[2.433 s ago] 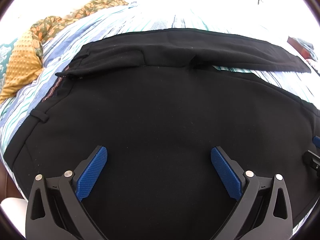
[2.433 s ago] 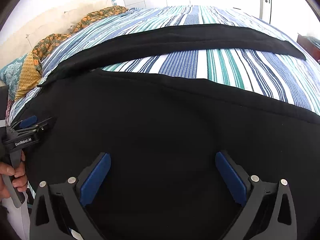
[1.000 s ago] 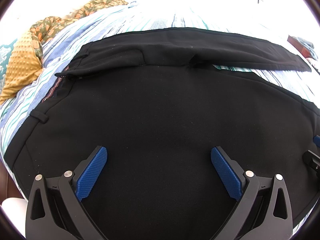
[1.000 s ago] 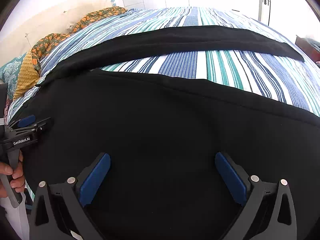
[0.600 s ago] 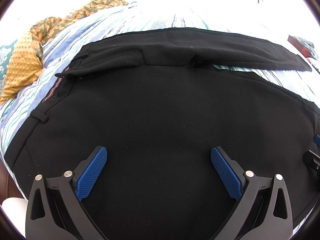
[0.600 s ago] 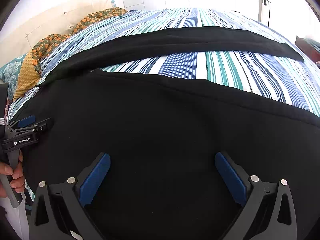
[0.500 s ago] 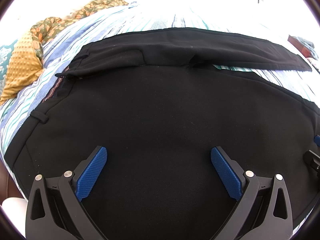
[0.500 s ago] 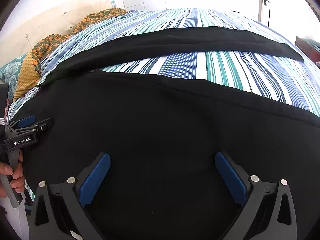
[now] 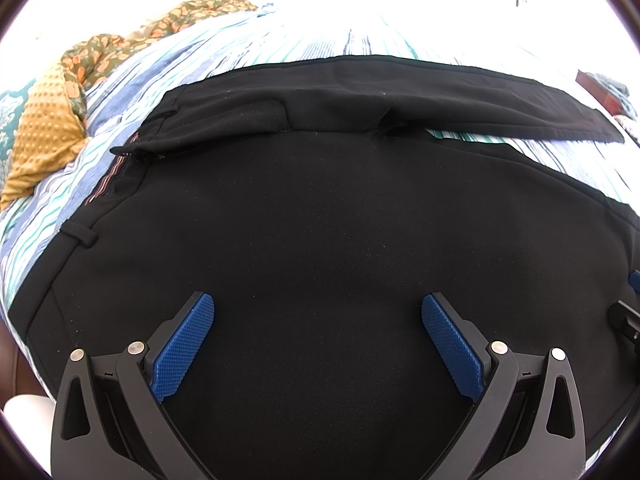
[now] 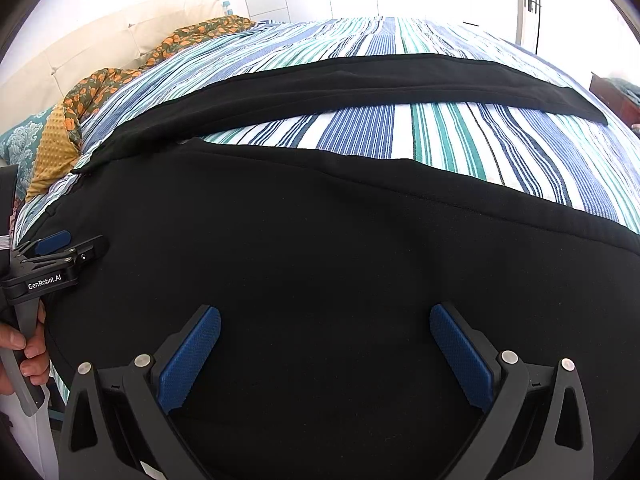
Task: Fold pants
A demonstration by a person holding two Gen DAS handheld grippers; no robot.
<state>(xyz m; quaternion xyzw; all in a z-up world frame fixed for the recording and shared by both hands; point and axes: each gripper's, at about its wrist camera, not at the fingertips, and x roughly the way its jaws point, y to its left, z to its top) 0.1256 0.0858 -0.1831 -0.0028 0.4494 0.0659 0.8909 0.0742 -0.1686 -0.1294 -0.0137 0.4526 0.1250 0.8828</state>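
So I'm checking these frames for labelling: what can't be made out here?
- Near edge of the pants: both views, hidden behind the left gripper and right gripper bodies and the frame bottom.
- Near leg's cuff: cut off at the right edge of both views.
- Far end of the striped bedspread: left view, washed out by glare.

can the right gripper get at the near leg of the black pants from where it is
Probably yes. The right gripper is open right over the near leg of the black fabric pants, with nothing lying between its blue-padded fingers and the cloth.
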